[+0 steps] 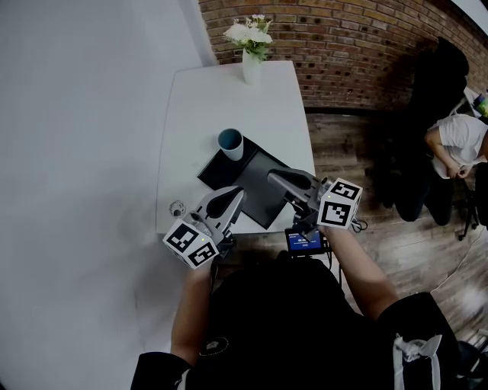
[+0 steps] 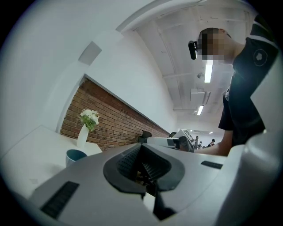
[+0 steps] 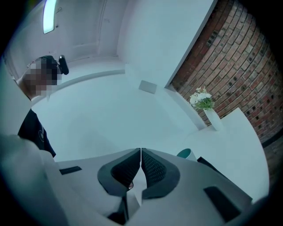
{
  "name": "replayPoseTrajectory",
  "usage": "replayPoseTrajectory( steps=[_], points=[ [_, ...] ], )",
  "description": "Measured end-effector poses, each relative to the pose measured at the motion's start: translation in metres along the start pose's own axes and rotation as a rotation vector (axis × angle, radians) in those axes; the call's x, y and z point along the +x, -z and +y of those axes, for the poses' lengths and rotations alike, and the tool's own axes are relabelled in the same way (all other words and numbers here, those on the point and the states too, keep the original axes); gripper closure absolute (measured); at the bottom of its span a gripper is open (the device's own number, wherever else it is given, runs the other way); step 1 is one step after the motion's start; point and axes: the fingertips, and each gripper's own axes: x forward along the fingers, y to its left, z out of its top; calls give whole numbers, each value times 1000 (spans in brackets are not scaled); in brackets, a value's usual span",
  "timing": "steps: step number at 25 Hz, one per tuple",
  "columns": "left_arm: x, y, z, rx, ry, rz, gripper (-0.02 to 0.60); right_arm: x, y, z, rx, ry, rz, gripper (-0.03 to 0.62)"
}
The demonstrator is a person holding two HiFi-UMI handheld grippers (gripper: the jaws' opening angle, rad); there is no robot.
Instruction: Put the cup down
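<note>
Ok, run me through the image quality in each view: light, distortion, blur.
Head view: even, dull light, the brick wall bowed by the lens, the floor smeared at the right edge. Left gripper view: fisheye with black corners, ceiling lamp blown out. Right gripper view: same fisheye, bluish cast, lamp glaring top left.

On table: mat at 6 o'clock end, vase at 12 o'clock edge. Cup on mat's 11 o'clock corner. Over mat, apart from cup: left gripper at cup's 6 o'clock, right gripper at 4 o'clock.
</note>
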Motion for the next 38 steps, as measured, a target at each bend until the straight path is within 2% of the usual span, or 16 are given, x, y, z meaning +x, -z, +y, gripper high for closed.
replayPoseTrajectory(
  steps=[8,14,38],
  points=[
    [1,6,-2,-9,19,29,574,4,23,-11,-148,73,121,579],
    [1,8,-2,-14,30,37,574,7,30,-13,-212,102,160,580],
    [1,13,-2,-19,22,58,574,8,38,-15,-261,126,197,580]
  ],
)
